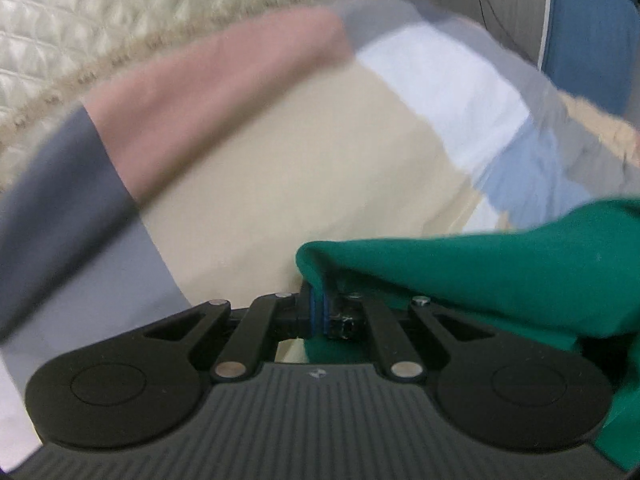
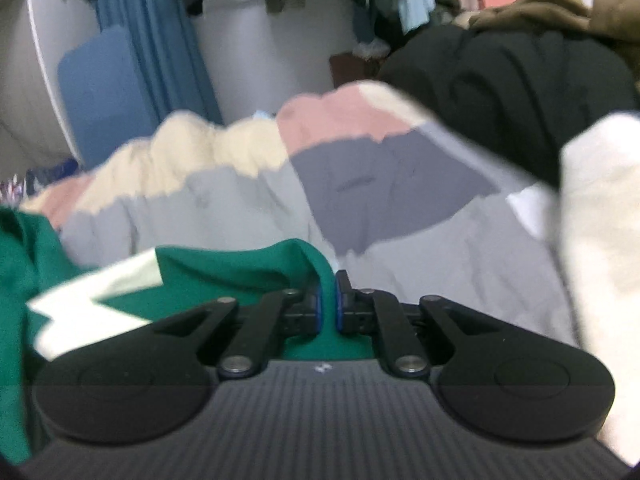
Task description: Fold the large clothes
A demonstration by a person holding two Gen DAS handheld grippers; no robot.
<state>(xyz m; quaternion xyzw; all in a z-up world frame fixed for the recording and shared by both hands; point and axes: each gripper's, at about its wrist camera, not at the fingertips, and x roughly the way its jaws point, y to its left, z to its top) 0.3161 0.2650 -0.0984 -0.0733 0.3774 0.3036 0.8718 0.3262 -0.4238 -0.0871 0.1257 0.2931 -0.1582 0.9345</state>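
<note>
**Carrying the green edge across, both corners level**

While the green garment (image 1: 480, 280) hangs pinched in the left gripper (image 1: 320, 312) and right gripper (image 2: 328, 304) above the patchwork bedspread (image 1: 280, 180), keep it taut and lower both corners together onto the bed.

— What was the green garment (image 1: 480, 276) made of?
— Matt, smooth knit cloth, with a white patch (image 2: 86, 312). The colour-block bedcover (image 1: 280, 168) looked like soft, wrinkled cotton.
— And the grippers?
— Matt black plastic links, ribbed grey housing, shiny metal pins, 2 blue pads (image 2: 319, 308). The headboard (image 1: 80, 20) looked quilted, slightly glossy.
</note>
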